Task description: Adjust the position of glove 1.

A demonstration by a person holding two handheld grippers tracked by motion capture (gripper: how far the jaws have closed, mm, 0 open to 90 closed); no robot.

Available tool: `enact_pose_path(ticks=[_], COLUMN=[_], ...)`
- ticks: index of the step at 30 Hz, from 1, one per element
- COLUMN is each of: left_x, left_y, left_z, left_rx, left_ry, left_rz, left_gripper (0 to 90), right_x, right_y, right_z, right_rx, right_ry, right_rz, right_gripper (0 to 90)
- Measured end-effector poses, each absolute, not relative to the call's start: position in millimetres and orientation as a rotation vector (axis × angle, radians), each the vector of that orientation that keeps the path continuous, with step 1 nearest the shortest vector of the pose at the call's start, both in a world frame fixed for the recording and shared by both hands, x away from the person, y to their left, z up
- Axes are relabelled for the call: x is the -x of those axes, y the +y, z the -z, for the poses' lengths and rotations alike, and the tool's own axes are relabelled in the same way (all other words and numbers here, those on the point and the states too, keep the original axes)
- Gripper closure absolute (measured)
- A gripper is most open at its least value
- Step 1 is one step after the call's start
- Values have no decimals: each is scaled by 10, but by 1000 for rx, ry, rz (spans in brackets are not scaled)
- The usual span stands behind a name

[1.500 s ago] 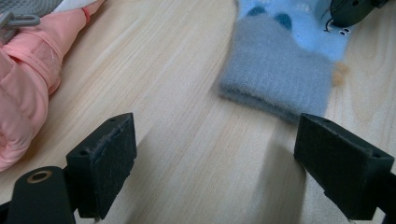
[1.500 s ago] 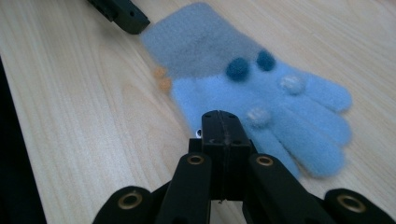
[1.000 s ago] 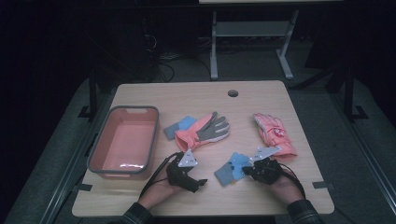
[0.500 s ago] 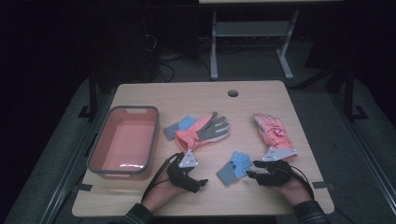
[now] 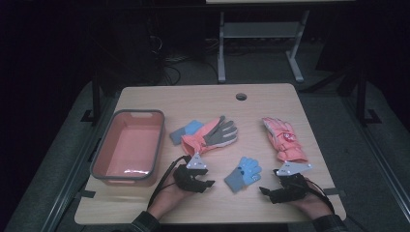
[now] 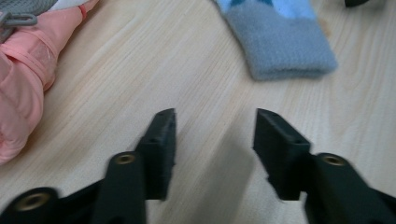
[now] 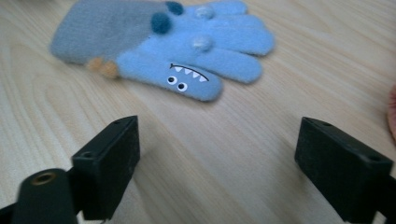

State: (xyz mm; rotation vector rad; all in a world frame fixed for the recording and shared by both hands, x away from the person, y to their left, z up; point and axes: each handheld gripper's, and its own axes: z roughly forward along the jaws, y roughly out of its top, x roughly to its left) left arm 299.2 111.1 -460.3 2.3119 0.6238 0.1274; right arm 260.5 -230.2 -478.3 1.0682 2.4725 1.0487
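Counter [image 5: 203,99] first, then: what's the biggest thing on it?
– The pink bin [image 5: 99,150], with nothing in it. Just right of the bin lies a coral-and-grey glove [image 5: 215,135] over a blue knit one [image 5: 186,130]. Far right of the bin there's a second coral glove [image 5: 285,140].

And the piece being worked on?
– The small blue monster glove [image 5: 244,173]. It's well to the right of the bin, about level with the bin's near rim, flat and free on the wood.

Who has hold of it?
– Nobody. The left gripper [image 5: 210,183] sits between the bin and that glove. Its fingers [image 6: 159,144] have just been closing and stand about half apart, with bare wood between them. The right gripper [image 5: 263,191] is beyond the glove from the bin. Its fingers [image 7: 109,163] have just been opening and stand wide, with nothing in them either.

So which step is this?
– I'd say a change of grip, with the glove waiting to be picked up for the bin.

What does the next move need?
– The grey cuff faces the left gripper. It should slide forward, straddle the cuff, pinch the knit low and lift it towards the bin.
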Motion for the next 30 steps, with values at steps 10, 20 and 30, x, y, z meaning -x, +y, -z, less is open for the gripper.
enact_pose_path(ticks=[10, 20, 30], left_x=[-3216, -3620, -4032], left_y=[1084, 970, 979], left_z=[4240, 3945, 3901], left_rx=[-2306, -2288, -2282], left_ry=[656, 684, 776], left_rz=[-156, -267, -345], left_gripper=[895, 895, 896], right_x=[-2593, -2597, -2601], right_y=[-2290, -2281, -2282], right_z=[4816, 4815, 4816], right_rx=[-1044, -1055, -1050], right_ry=[2458, 2457, 2457], right_rz=[-1064, -1063, -1063], right_gripper=[88, 87, 87])
